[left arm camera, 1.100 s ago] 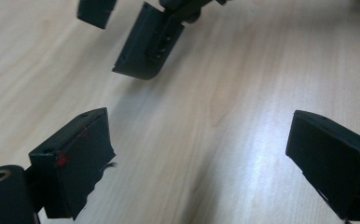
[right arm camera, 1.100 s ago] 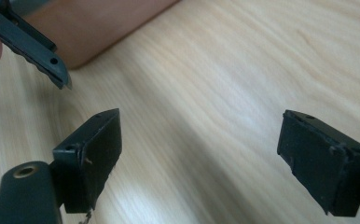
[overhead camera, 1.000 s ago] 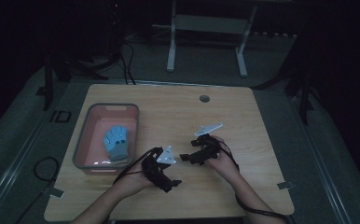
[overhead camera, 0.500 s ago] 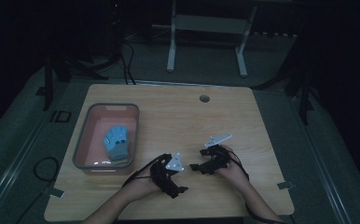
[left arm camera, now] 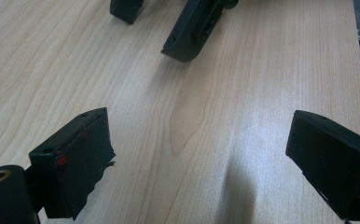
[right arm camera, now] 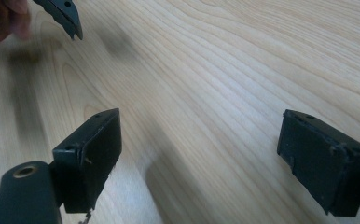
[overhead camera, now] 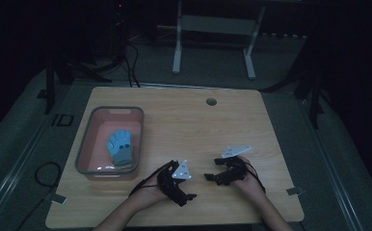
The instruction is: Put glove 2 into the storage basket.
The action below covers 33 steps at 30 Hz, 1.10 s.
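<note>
Both claws had pulled back toward the near edge of the tabletop [overhead camera: 184,120] compared with a second earlier, the right one dropping away from mid-table. Left claw [overhead camera: 186,195] was spread wide, empty, over bare wood. Right claw [overhead camera: 210,177] was also spread, empty, tips facing the left one, near but apart. The glove [overhead camera: 120,147] lay in the bin [overhead camera: 137,139] at the left, well apart from both. Looked like the glove was already placed and the hands were at rest. Any next move probably called for little beyond parking the claws.
</note>
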Available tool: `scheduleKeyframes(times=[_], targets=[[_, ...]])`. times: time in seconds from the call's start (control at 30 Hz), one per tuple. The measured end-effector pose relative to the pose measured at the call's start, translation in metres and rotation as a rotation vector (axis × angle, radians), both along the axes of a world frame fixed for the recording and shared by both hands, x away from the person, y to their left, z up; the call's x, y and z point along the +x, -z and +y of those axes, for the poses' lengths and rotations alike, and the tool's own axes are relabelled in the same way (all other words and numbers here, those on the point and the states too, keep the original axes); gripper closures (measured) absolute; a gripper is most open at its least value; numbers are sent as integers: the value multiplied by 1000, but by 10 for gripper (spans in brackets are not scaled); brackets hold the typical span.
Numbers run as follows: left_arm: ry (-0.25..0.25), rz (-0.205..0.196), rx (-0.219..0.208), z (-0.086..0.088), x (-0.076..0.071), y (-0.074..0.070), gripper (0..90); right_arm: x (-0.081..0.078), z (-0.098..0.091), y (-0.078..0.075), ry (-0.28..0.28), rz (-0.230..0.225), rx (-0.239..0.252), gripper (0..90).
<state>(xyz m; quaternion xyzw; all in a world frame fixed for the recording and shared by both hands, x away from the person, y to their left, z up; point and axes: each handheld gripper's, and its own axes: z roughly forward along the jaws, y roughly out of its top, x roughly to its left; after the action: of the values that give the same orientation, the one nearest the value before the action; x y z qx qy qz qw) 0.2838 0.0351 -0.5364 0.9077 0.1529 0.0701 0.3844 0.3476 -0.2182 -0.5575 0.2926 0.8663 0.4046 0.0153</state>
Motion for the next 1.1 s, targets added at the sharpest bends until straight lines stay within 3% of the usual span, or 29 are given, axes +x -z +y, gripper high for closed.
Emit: scheduleKeyframes(times=[0.2,0.33,0.5,0.67,1.1], targets=[[0,-10,-21,3,-2,5,72,-8,-9,-1,-5,-62,33,139],[4,-19,-4,4,-4,8,72,-9,-12,0,2,-71,39,139],[-11,-35,-34,10,-8,5,72,-11,-14,1,11,-89,44,138],[-19,-18,-68,15,-12,11,72,-14,-16,1,1,-110,33,138],[-1,-8,-77,15,-12,17,72,-13,-19,1,11,-107,43,139]])
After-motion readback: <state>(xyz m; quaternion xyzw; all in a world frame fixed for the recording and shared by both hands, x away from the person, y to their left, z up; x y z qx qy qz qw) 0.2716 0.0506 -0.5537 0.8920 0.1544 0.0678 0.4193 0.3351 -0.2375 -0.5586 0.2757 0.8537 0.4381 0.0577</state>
